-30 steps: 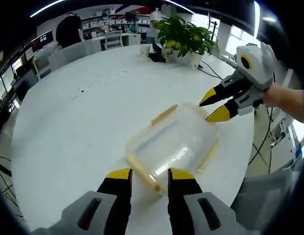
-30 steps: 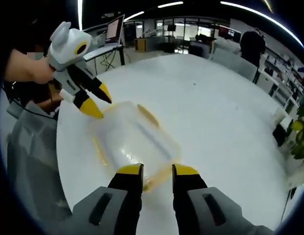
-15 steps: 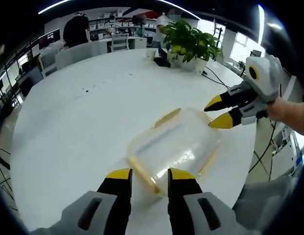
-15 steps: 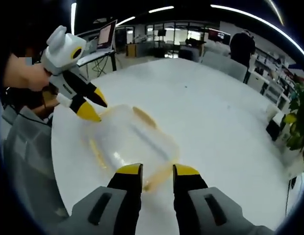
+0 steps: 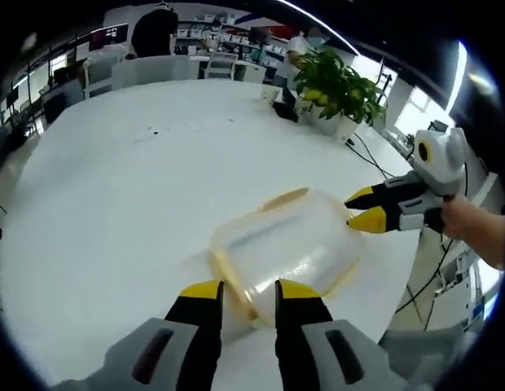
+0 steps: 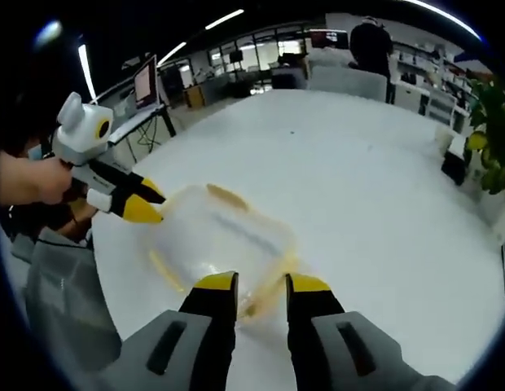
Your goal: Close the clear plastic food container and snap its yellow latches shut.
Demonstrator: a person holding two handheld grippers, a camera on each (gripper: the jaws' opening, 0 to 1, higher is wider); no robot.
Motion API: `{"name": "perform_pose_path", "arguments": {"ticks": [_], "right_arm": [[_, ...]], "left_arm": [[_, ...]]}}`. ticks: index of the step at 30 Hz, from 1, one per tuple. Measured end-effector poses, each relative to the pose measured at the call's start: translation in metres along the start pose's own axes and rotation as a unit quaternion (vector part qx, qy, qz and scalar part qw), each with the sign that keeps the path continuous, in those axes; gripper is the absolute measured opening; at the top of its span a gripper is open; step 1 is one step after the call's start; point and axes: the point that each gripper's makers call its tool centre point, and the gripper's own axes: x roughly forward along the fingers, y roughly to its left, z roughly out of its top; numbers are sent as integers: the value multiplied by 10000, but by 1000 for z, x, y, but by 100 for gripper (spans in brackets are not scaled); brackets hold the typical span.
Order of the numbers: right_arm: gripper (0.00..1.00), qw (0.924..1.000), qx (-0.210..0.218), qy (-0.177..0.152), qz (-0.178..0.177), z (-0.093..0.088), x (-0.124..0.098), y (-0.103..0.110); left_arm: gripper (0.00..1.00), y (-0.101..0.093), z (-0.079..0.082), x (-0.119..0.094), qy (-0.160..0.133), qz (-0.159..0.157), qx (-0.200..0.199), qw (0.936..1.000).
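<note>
A clear plastic container point(image 5: 289, 244) with its lid on lies near the edge of the white round table point(image 5: 114, 204). Yellow latches show along its sides point(image 5: 283, 199) and at its near end point(image 5: 234, 287). My left gripper point(image 5: 248, 292) is open, its jaws standing either side of that near end. My right gripper point(image 5: 360, 209) reaches in from the right, open, with its tips at the far end of the container. In the right gripper view the container point(image 6: 220, 240) lies just beyond my right gripper point(image 6: 261, 283), and the left gripper point(image 6: 149, 204) meets its far-left end.
A potted plant point(image 5: 338, 81) stands at the table's far side. Chairs and a person point(image 5: 155, 28) are behind the table. A laptop point(image 6: 147, 77) sits on a desk beyond. A hand point(image 6: 24, 179) holds the left gripper. The table edge runs close to the container.
Both views have shifted with the hands. Each gripper has come lower and closer to its end of the container. The container has stayed in place.
</note>
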Motion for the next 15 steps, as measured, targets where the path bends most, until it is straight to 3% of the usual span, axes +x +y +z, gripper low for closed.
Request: {"name": "perform_pose_path", "arguments": {"ticks": [6, 15], "right_arm": [[20, 9987, 482, 64, 124, -2, 1, -2], [20, 9952, 920, 152, 310, -5, 2, -2]], "left_arm": [[18, 2, -2, 2, 91, -89, -522, 9986], [18, 2, -3, 3, 222, -190, -691, 9972]]}}
